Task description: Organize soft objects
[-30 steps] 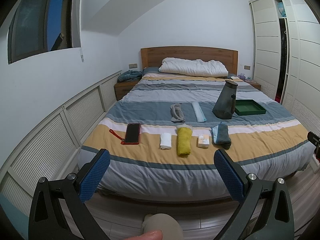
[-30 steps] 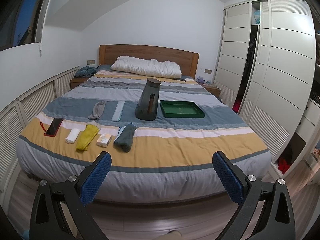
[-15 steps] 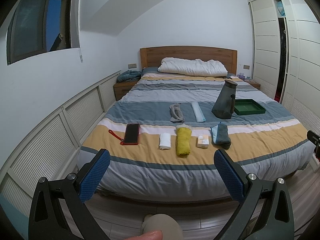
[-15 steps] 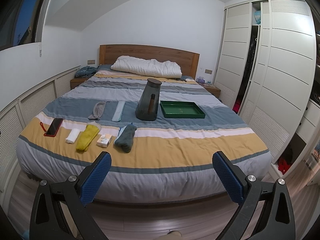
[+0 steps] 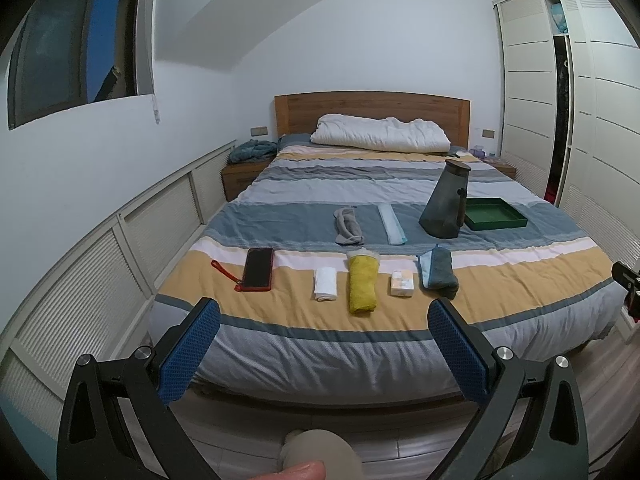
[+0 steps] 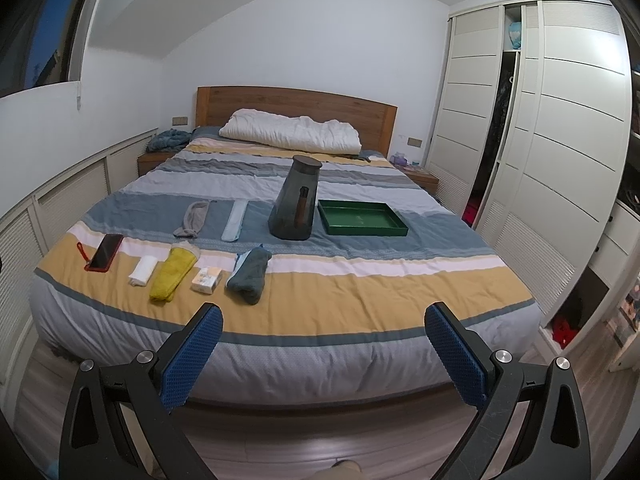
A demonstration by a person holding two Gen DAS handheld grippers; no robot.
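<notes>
Both my grippers, left (image 5: 324,344) and right (image 6: 323,342), gape empty at the bed's (image 5: 360,344) foot; yellow towel (image 5: 362,284) untouched.

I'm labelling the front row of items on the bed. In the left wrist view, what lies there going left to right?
Phone → white cloth → yellow towel → small packet → dark teal towel.

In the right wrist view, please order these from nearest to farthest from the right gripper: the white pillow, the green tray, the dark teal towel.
From the right gripper, its jaws open:
1. Dark teal towel, on the yellow stripe near the foot of the bed, left of centre.
2. Green tray, mid-bed, right of the dark jug.
3. White pillow, against the headboard.
</notes>
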